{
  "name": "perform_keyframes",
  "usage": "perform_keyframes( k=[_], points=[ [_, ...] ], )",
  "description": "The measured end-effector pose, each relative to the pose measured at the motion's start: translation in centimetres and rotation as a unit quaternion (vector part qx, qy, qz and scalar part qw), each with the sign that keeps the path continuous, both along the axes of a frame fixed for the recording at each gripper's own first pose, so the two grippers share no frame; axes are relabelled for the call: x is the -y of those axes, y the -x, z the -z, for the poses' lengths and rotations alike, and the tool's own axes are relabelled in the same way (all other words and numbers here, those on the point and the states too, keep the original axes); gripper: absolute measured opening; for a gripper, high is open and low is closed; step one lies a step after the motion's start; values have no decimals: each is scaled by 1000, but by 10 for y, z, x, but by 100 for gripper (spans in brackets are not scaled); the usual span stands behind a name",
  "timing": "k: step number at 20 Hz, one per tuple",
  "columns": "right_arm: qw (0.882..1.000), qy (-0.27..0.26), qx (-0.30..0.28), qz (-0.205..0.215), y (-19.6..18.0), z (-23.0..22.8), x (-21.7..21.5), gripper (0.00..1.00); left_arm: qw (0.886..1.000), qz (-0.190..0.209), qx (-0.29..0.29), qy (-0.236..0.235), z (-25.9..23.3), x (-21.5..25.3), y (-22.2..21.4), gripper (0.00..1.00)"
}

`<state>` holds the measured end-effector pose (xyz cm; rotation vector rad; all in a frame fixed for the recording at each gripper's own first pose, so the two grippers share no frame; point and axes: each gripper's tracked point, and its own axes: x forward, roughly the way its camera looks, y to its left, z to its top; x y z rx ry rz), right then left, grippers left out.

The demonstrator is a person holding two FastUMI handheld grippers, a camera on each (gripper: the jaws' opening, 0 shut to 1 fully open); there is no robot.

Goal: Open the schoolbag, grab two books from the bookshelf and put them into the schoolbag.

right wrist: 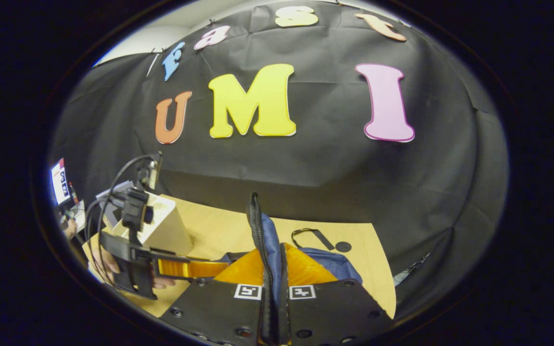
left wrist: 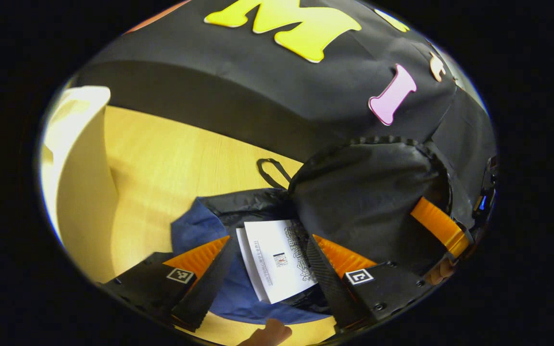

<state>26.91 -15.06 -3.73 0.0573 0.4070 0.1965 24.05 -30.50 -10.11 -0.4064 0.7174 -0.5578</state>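
The schoolbag, blue with a black lining, lies open on the wooden table. A white book rests cover-up in its mouth. My left gripper hovers over it, open, one finger on either side of the book. My right gripper is shut on the bag's zippered flap and holds it upright. That raised flap shows as a black dome in the left gripper view, with the right gripper at its edge. In the right gripper view the left gripper reaches into the bag.
A cream bookshelf stands at the table's left, and its block sits behind the left gripper. The bag's strap loop lies on the table. A hand holds the left gripper. The booth wall is close behind.
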Motion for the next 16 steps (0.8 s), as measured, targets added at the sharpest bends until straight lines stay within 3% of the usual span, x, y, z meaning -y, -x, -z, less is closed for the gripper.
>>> perform_keyframes(
  k=[5,16],
  points=[
    [1000,-6,1,5,3,0,0,6,995,3,69,-73,-40,-41,8,98],
    [1000,-5,-7,-18,10,12,-21,6,974,-60,134,-170,-112,-165,1,98]
  ],
)
